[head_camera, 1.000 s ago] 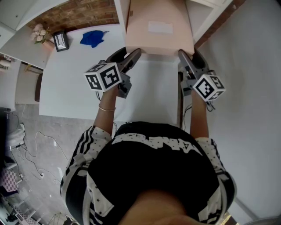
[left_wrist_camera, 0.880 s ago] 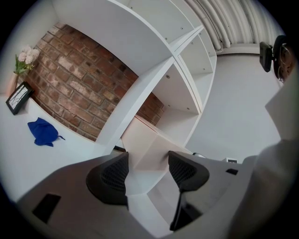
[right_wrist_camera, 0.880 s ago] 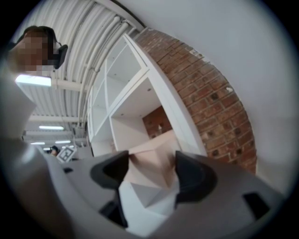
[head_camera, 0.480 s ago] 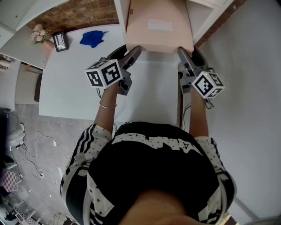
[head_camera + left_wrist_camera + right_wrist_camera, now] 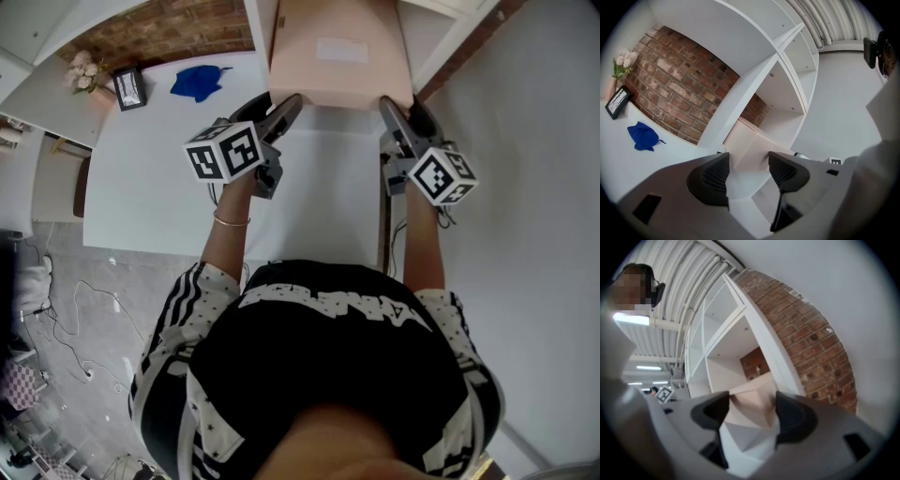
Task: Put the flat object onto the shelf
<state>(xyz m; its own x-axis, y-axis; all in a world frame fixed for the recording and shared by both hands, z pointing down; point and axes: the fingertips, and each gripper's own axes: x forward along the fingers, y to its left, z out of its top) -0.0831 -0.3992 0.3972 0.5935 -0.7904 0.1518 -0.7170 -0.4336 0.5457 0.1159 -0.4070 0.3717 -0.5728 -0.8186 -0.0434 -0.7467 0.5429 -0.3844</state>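
Left hand-held gripper (image 5: 748,169) and right hand-held gripper (image 5: 751,408) are each pinching a near corner of the pale pink flat cardboard box (image 5: 337,56), probably for level, two-sided control. The box's far end is lying inside the white shelf (image 5: 431,37) compartment; the near end is sticking out over the white table (image 5: 169,178).

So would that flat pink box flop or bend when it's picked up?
Probably stiff: the pink box shows straight edges and a flat top though the left gripper and right gripper hold only its near corners. It is likely light for its size, since that grip seems enough. Its smooth faces might slip between the jaws.
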